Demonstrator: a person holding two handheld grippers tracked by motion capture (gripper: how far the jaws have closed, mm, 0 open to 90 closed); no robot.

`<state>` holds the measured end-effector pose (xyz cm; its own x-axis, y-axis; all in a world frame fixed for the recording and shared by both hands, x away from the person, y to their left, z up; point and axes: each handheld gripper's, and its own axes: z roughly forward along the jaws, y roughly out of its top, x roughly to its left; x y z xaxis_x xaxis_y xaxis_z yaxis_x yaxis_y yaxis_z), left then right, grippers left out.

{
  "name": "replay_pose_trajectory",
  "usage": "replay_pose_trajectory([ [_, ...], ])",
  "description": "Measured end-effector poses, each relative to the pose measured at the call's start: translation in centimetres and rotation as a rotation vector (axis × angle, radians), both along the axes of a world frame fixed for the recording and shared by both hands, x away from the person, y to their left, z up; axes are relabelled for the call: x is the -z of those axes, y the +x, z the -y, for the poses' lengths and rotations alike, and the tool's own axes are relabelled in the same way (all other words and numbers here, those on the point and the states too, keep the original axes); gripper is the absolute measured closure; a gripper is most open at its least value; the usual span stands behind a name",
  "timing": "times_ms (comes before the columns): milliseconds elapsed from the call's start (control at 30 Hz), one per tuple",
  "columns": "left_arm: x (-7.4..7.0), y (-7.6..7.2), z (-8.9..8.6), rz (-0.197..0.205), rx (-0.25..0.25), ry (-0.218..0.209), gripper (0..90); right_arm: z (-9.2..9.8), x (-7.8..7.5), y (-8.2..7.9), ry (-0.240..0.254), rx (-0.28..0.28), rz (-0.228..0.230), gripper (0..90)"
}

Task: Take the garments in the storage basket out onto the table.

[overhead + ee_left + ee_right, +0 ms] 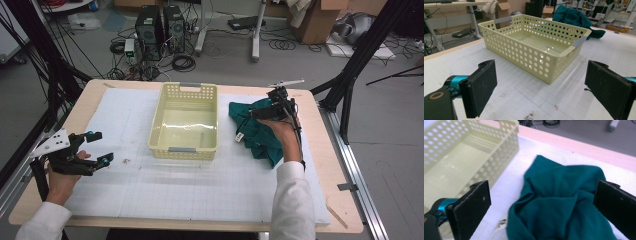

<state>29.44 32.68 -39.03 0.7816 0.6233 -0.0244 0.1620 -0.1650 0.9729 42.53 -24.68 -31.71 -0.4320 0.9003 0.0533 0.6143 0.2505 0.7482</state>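
From above, the teal garment (257,131) lies crumpled on the surface at about three o'clock of the yellow basket (184,121), just beside its right wall but not in it. The right gripper (272,107) hangs over the cloth's far half with its jaws spread and nothing in them. The left gripper (97,148) rests well apart at the basket's eight o'clock, jaws wide and empty too. My worry from here is that the heap is loose and folded over itself, so a pinch on one ridge may lift only a layer, leaving the rest to drag across the surface or snag on the basket rim. A small white tag sticks out at the cloth's nine o'clock, and a grab there would probably slip.

The left gripper view looks along its two black pads (482,87), parted with bare surface between them. It shows the basket's perforated wall, its grey handle tabs and its empty floor, plus the cloth behind it at one o'clock, mounded higher than the overhead picture suggests.

The right gripper view is the only one to show the folds up close. The cloth (564,202) bulges between the open pads (472,205), which do not press on it. The basket corner sits at ten o'clock, so a careless swing across could knock it.
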Motion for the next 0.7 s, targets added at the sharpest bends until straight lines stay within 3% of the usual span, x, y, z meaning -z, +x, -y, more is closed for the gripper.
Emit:
replay_pose_trajectory([
  [267,-0.1,-0.2,0.1,0.005,-0.004,0.006,10.9,-0.7,-1.3,-2.4,0.009,-0.065,0.066,0.4],
  [600,-0.1,-0.3,0.1,0.005,-0.008,0.018,11.0,-0.6,-1.2,-5.1,0.028,-0.121,0.130,0.3],
  [700,-0.1,-0.4,0.1,0.006,-0.010,0.016,10.9,-0.4,-1.3,-6.5,0.063,-0.136,0.162,0.3],
])
